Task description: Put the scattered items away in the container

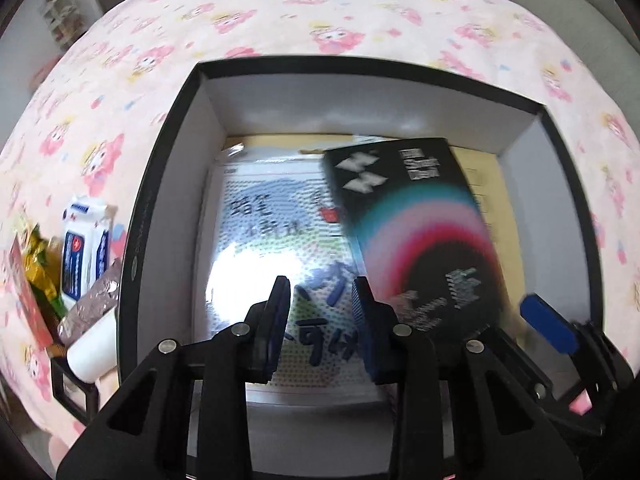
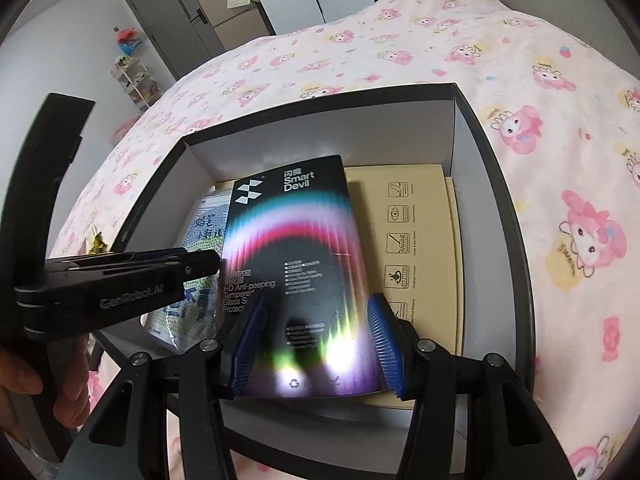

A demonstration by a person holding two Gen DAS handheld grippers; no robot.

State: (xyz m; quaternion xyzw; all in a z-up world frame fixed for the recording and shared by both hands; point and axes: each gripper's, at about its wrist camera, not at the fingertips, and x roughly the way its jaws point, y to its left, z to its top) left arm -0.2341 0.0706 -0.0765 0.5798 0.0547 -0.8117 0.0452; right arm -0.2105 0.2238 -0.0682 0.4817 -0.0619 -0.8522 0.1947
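The black-rimmed box (image 1: pixel 168 184) sits on the pink cartoon-print bedspread (image 1: pixel 280 12) and serves as the landmark here. Over the box's near side, the right gripper (image 2: pixel 318 344) clamps its blue pads against both long edges of the black screen-protector pack (image 2: pixel 296 248), which tilts above the box's floor. On that floor lie a tan carton (image 2: pixel 416 240) toward the box's right wall and a glossy printed packet (image 1: pixel 256 240) toward its left wall. The left gripper (image 1: pixel 320 320) points down over that packet, its fingers narrowed with a small gap and nothing between them. Outside the box's left wall lie a blue-and-white wipes pack (image 1: pixel 84 248) and a white tube (image 1: pixel 90 350).
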